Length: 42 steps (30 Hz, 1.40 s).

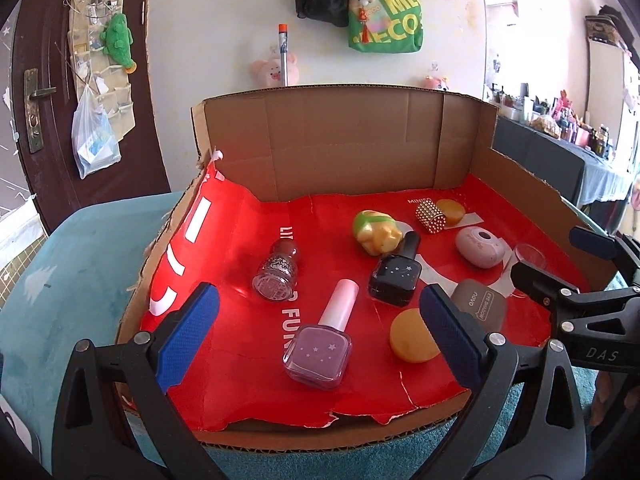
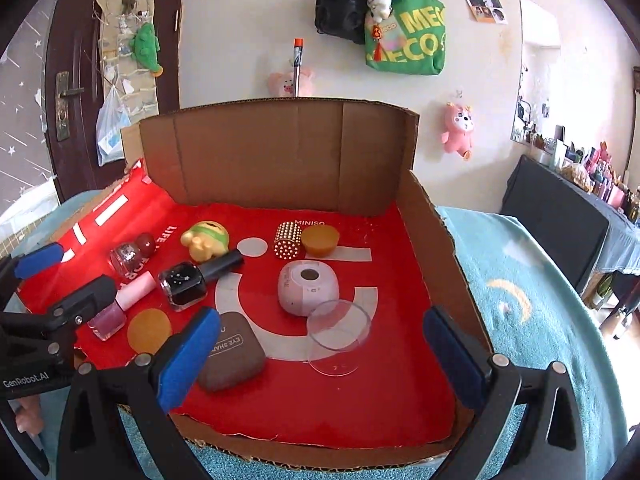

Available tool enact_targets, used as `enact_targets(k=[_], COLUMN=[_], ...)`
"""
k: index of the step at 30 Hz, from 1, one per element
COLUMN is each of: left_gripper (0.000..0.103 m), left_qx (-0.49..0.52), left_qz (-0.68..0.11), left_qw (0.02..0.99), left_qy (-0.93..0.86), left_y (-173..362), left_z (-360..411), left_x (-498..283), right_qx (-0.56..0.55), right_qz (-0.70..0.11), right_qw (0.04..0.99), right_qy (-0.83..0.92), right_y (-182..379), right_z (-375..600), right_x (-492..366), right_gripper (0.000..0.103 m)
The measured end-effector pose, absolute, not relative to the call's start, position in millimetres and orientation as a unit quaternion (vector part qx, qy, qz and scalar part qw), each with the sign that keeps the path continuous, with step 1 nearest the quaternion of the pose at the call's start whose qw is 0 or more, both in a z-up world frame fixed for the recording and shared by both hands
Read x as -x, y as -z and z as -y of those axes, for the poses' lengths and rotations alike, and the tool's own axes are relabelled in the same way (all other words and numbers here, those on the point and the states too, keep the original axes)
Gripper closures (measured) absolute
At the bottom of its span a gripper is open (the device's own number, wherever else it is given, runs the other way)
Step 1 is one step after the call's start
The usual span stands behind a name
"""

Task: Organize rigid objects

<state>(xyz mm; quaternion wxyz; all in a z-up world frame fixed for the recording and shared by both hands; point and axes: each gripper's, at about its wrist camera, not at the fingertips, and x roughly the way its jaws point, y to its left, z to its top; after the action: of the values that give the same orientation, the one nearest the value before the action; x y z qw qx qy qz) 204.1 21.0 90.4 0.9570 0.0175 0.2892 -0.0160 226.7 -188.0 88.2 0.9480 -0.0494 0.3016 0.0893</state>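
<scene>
A cardboard tray (image 1: 340, 136) (image 2: 280, 152) lined with red paper holds small items. A pink nail polish bottle (image 1: 324, 340) (image 2: 120, 304) lies between the fingers of my open left gripper (image 1: 316, 332). Near it are a glitter bottle (image 1: 278, 270) (image 2: 130, 254), a black polish bottle (image 1: 396, 274) (image 2: 196, 278), an orange disc (image 1: 412, 336) (image 2: 149, 330) and a brown eye-shadow case (image 1: 480, 306) (image 2: 232, 354). My open right gripper (image 2: 320, 360) is above a clear round lid (image 2: 338, 330) (image 1: 530, 256), with a pink case (image 2: 308, 286) (image 1: 478, 246) beyond. Both grippers are empty.
A green-yellow toy (image 1: 376, 232) (image 2: 206, 240), a studded gold cylinder (image 1: 430, 216) (image 2: 288, 242) and an orange cup (image 1: 450, 210) (image 2: 320, 240) sit toward the back wall. The tray rests on a teal cloth (image 2: 520, 280). A dark cluttered table (image 2: 568, 216) stands at the right.
</scene>
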Motion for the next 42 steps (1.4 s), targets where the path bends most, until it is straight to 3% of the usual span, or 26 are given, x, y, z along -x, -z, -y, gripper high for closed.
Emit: enact_targets(k=[42], left_gripper=[0.001], left_qx=[-0.005], left_qz=[-0.303], left_qw=[0.953], left_qy=[0.023], left_y=[-87.9], left_z=[-25.3], left_x=[-209.8], right_qx=[0.049], right_qz=[-0.3], right_qw=[0.949], right_qy=[-0.081], right_y=[-87.9], right_z=[189.6], right_x=[-225.7], right_gripper=[0.0])
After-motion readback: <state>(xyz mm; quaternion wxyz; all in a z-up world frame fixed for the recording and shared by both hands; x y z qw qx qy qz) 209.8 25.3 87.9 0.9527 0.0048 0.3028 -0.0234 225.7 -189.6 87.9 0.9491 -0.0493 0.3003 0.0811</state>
